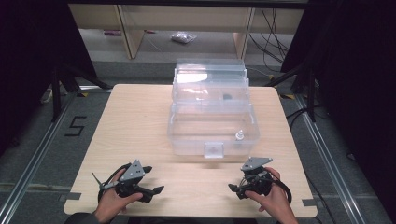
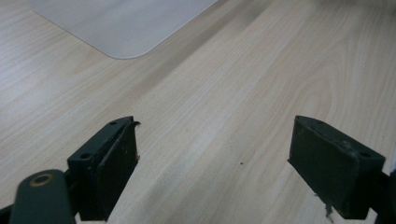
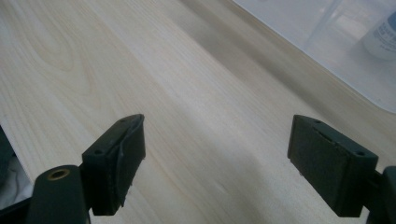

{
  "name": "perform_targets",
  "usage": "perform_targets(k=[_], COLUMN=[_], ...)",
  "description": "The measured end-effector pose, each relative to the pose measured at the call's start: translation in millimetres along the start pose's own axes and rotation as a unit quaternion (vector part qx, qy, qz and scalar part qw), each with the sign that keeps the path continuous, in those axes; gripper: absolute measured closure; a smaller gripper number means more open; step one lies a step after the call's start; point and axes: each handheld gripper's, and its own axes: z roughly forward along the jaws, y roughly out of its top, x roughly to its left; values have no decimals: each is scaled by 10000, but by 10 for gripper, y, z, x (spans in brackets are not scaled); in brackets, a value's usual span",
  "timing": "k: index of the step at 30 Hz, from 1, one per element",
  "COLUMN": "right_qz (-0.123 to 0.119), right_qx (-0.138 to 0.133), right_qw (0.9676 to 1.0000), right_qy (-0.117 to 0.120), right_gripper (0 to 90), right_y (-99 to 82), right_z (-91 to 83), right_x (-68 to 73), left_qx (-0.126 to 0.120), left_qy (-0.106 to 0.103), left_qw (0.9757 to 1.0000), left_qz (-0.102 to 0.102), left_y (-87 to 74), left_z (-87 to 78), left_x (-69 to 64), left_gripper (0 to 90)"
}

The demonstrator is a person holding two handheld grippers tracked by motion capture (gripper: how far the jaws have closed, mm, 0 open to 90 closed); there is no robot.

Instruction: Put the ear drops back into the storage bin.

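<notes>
The left gripper (image 1: 148, 179) rests near the front left corner of the tabletop (image 1: 135, 121), held in the person's left hand (image 1: 114, 198), its jaws spread wide with nothing between them; the left gripper view looks past those parted jaws onto bare light wood. The right gripper (image 1: 243, 179) sits near the front right corner in the person's right hand (image 1: 273, 198), jaws likewise released and gripping nothing, as the right gripper view shows over the wood grain. Both grippers lie apart from each other along the front edge, each with a grey three-cornered plate on top.

Beyond them, in the middle of the tabletop and reaching toward its far edge, stands a clear plastic box (image 1: 212, 133) with its lid (image 1: 210, 70) folded back and upper trays stepped open. A small white bottle (image 1: 239, 136) stands inside the lower compartment near its front right corner. The box's front latch (image 1: 214, 150) faces the person, well apart from both grippers. A corner of the box shows at the top of each gripper view
</notes>
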Motion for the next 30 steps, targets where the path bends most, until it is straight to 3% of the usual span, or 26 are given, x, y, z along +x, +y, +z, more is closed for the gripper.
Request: perform_targets(k=[1,3,4,6,7,30], right_qz=[54,28,117,20,126,125], right_qx=[88,-26,84,-21,27,-3], right_qw=[9999,10000,9999,10000,9999,9999], right_qy=[43,-23,25,-13,-57,-3], right_gripper=[199,198,198,196,195,193], right_y=[-1,-26,-27,-53,-62,-119], right_z=[-21,-8,-32,-18,-31,9], right_x=[1,2,7,-3,12,-15], left_qx=[17,23,-32,7,-38,15], left_qy=[1,2,-4,0,-5,7], left_qw=[10000,10000,10000,10000,10000,10000], left_qz=[2,6,-3,1,3,44], left_y=[2,2,-3,0,-5,-1], left_z=[-2,-3,5,0,7,-1], left_x=[0,1,1,1,1,9], left_gripper=[148,148,148,148,148,148])
